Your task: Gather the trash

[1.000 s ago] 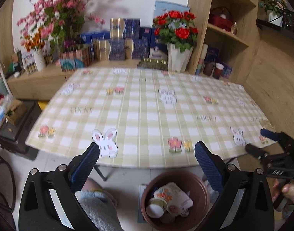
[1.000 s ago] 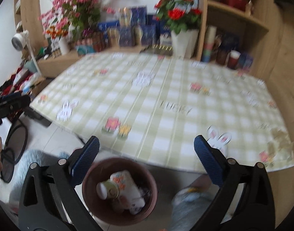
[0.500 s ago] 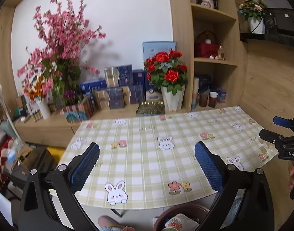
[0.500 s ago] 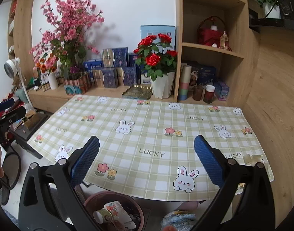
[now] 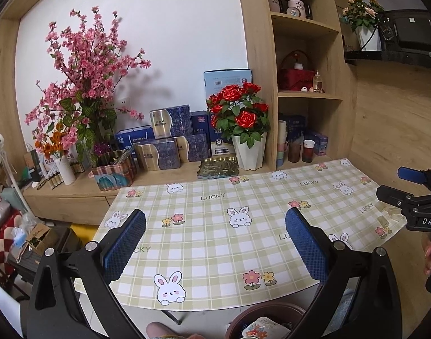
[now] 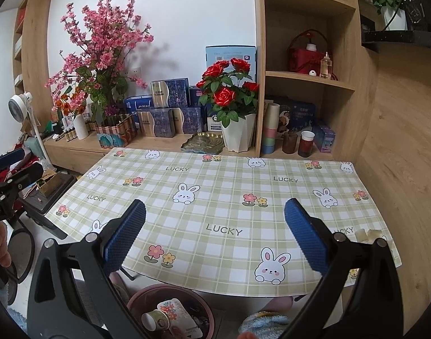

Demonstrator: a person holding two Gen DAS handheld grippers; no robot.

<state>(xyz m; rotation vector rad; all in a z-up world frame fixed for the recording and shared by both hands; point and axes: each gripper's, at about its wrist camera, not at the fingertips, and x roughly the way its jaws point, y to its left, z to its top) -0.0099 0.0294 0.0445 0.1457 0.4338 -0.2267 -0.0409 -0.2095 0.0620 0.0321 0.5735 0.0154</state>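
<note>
A brown round bin [image 6: 170, 310] stands on the floor below the table's near edge. It holds a floral paper cup [image 6: 154, 319] and a flowered wrapper [image 6: 173, 310]. The bin's rim also shows in the left wrist view [image 5: 266, 319]. My left gripper [image 5: 215, 243] is open and empty above the checked tablecloth [image 5: 215, 226]. My right gripper [image 6: 215, 240] is open and empty over the same tablecloth [image 6: 221, 197]. Small pale scraps [image 6: 368, 234] lie at the table's right front corner, also in the left wrist view [image 5: 385, 214].
A wooden sideboard behind the table carries a white pot of red roses [image 6: 235, 107], pink blossoms [image 6: 102, 45], blue boxes [image 6: 170, 107] and a green tray [image 6: 202, 142]. Shelves with cups [image 6: 303, 141] stand right. A fan [image 6: 20, 104] and clutter sit left.
Both grippers have lifted and tilted up from over the bin, so the views show the table and shelves instead of the floor. Both stay open.
</note>
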